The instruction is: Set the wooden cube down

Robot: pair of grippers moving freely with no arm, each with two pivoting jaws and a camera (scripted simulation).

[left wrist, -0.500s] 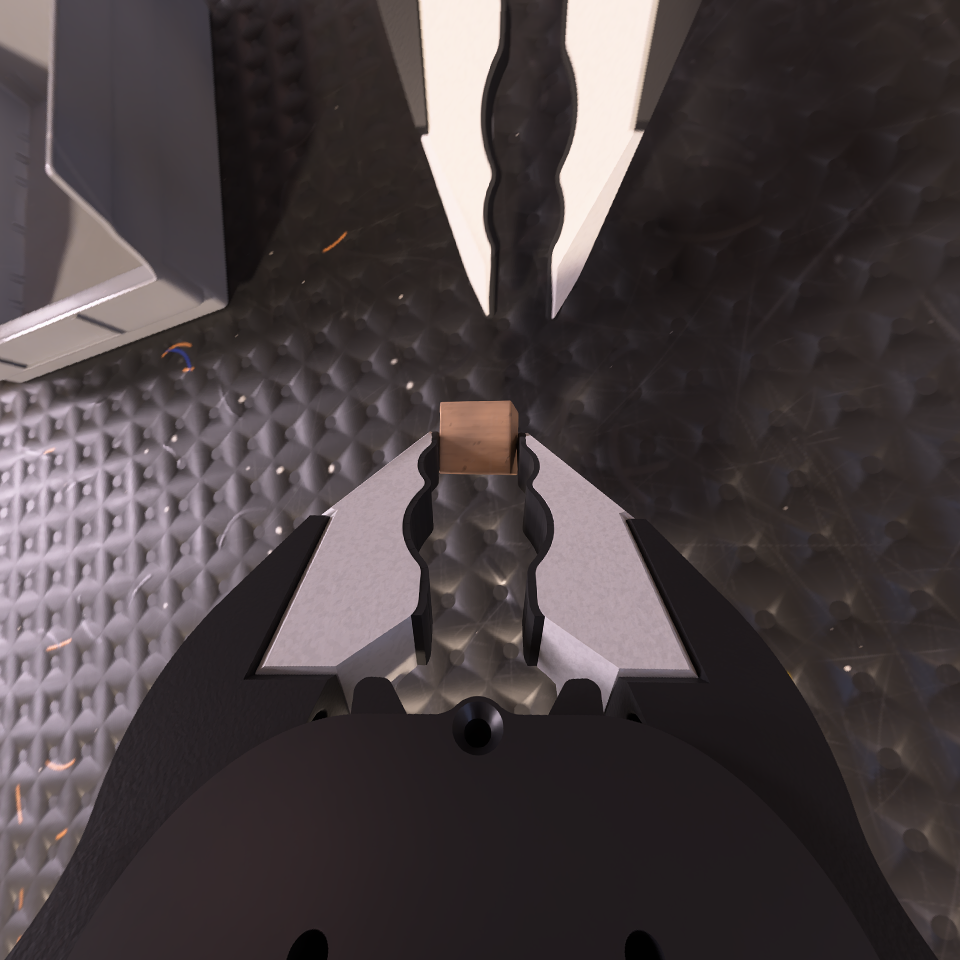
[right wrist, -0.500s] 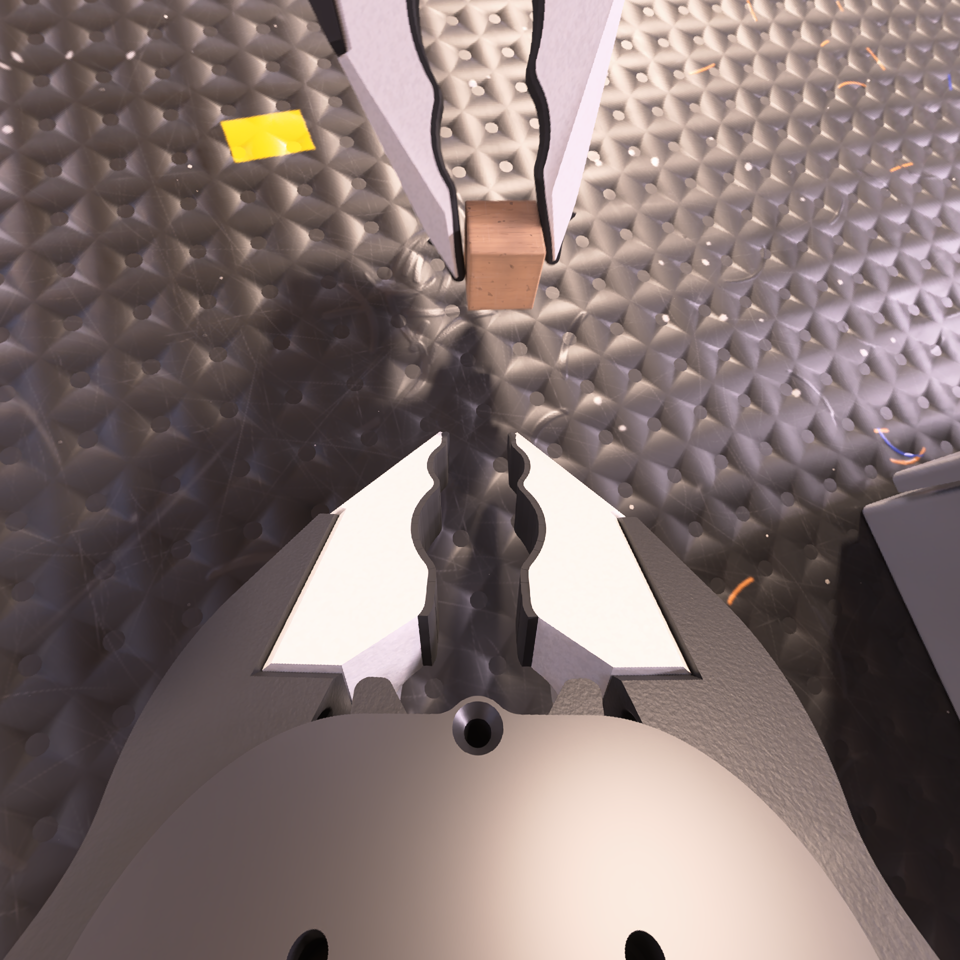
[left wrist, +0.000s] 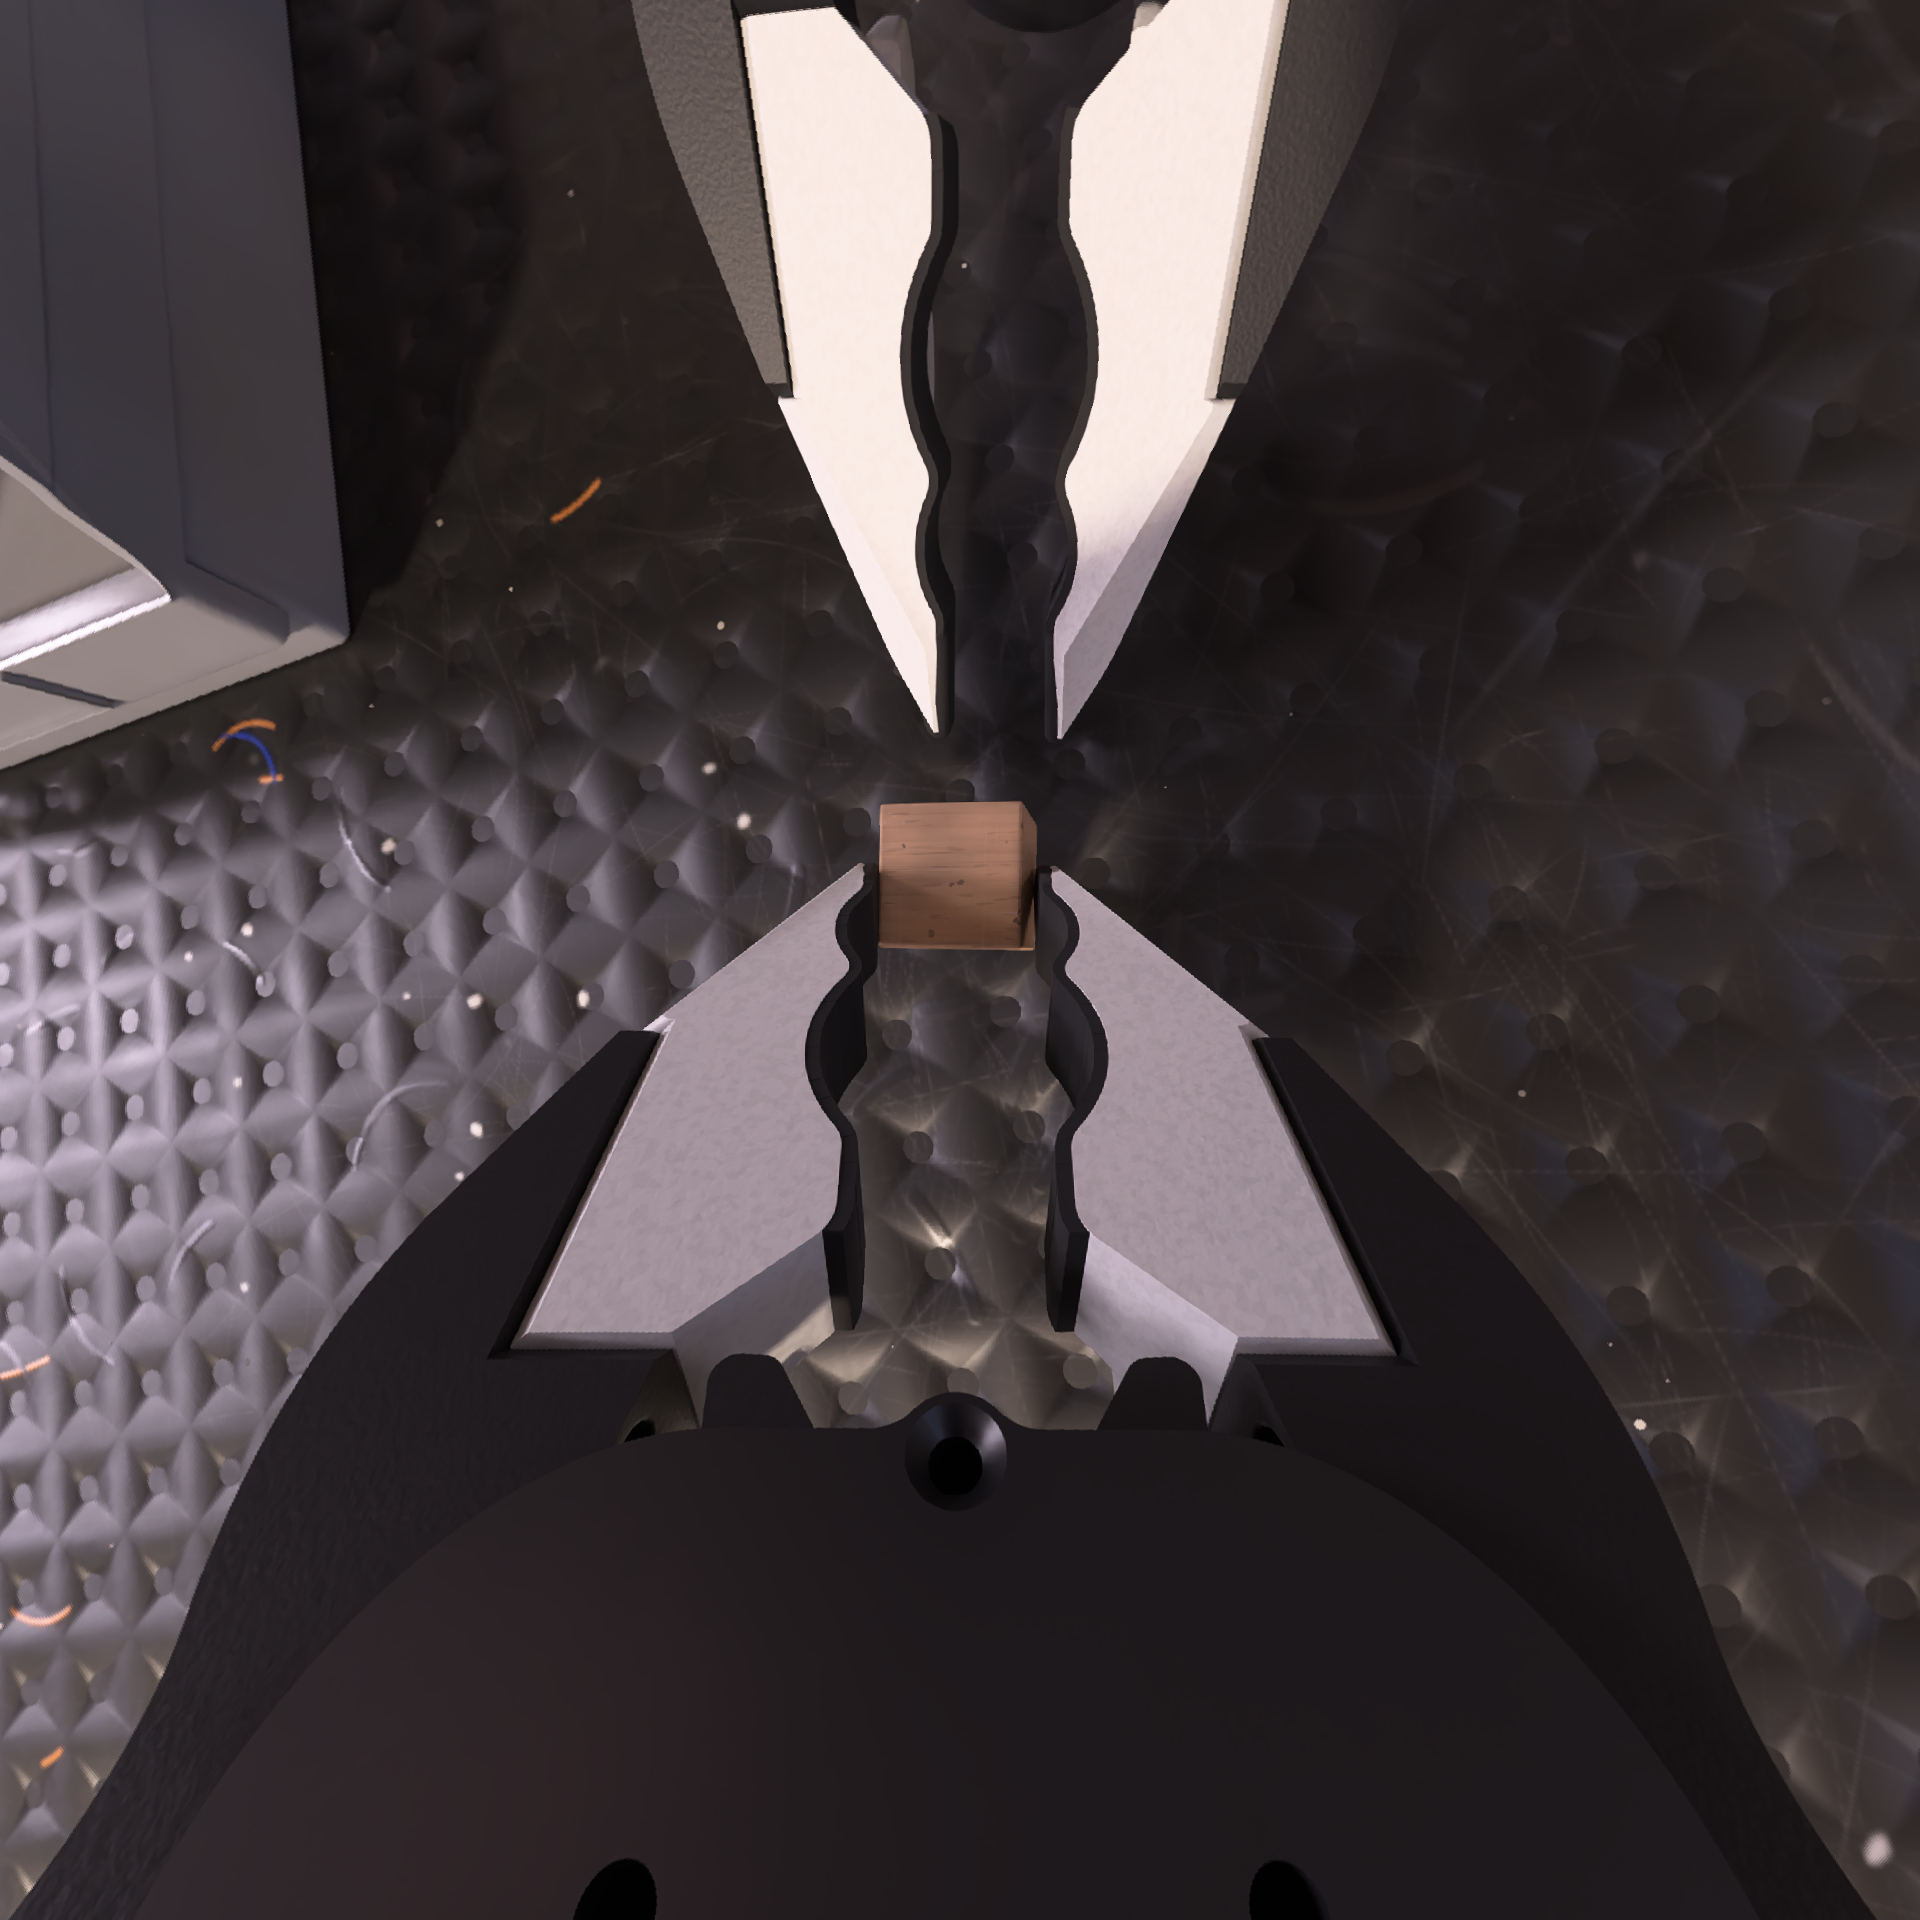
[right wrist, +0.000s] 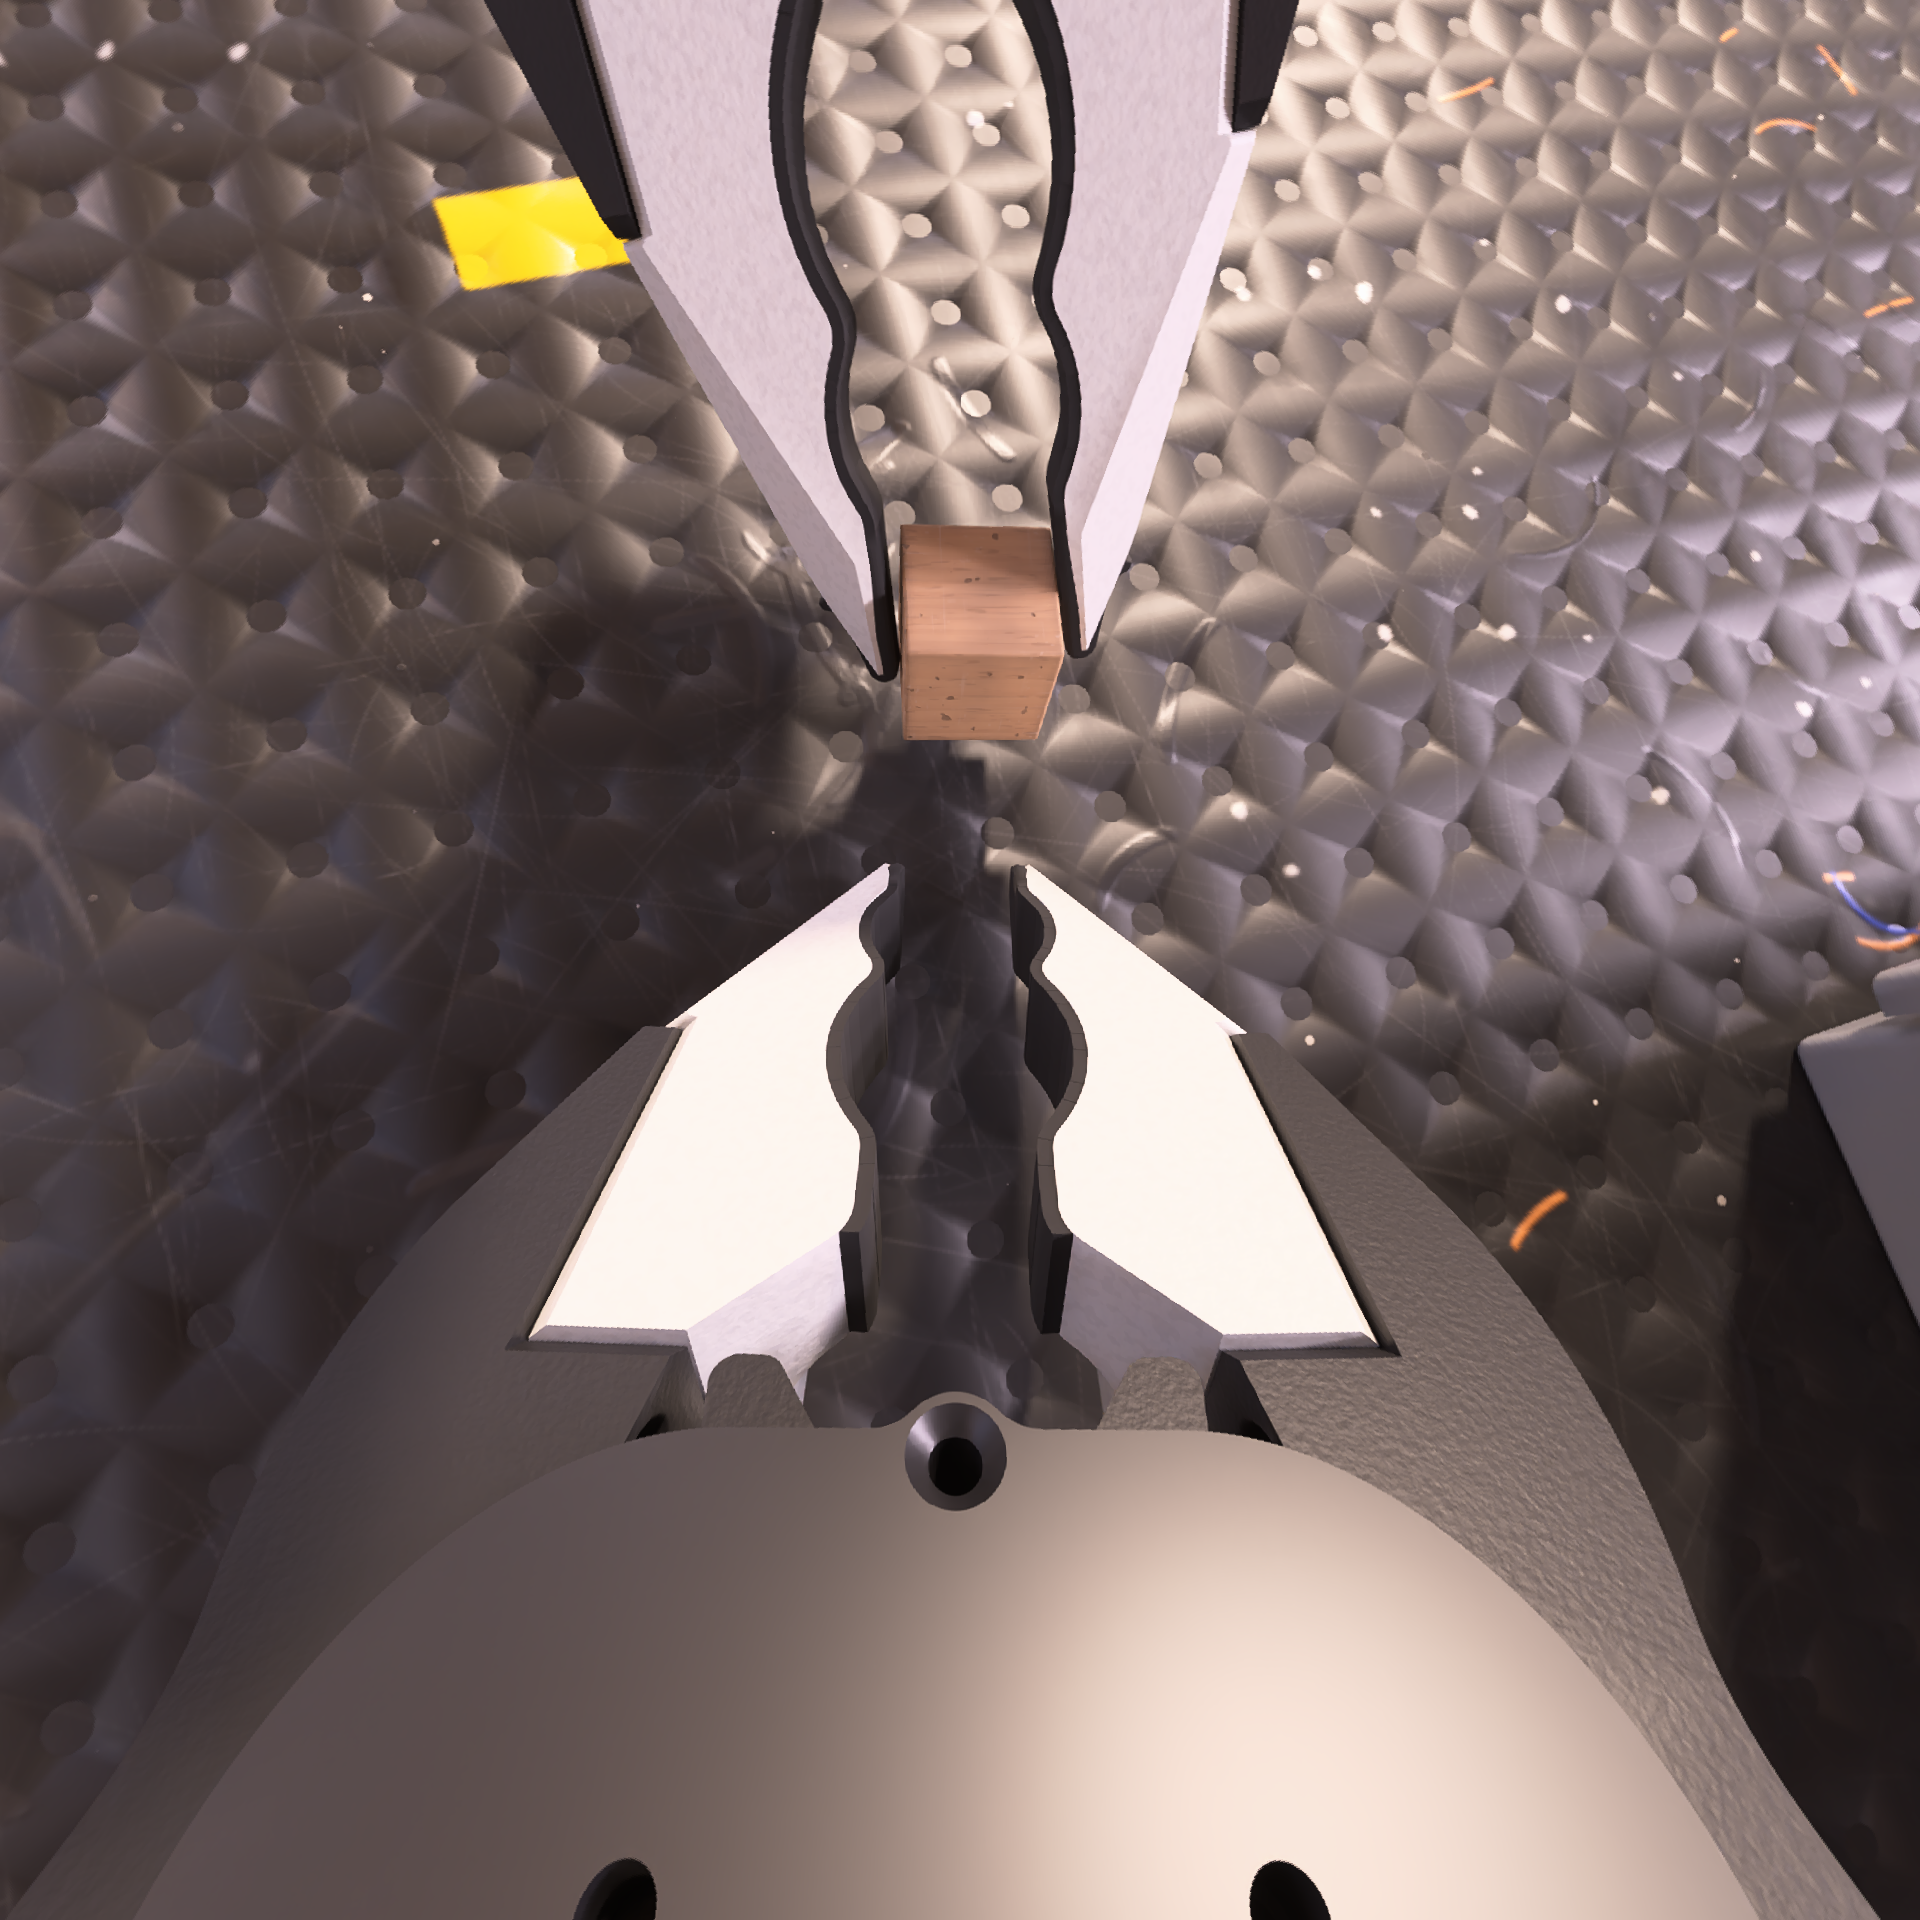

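A small wooden cube (left wrist: pixel 956 883) sits between the fingertips of my black left gripper (left wrist: pixel 958 883), which is shut on it. It hangs a little above the studded metal surface (left wrist: pixel 312 1039). In the right wrist view the cube (right wrist: pixel 977 644) is held by the left gripper (right wrist: pixel 977 649), which reaches in from the top. My pale right gripper (right wrist: pixel 954 883) faces the cube just short of it, empty. Its fingers stand a narrow gap apart. It also shows in the left wrist view (left wrist: pixel 997 732), pointing at the cube from the top.
A grey box (left wrist: pixel 156 416) stands at the upper left of the left wrist view and at the right edge of the right wrist view (right wrist: pixel 1860 1195). A flat yellow patch (right wrist: pixel 520 234) lies on the surface beyond the left gripper.
The two grippers have drawn closer tip to tip. The right gripper now stands nearer the cube. The left gripper still holds the cube as before.
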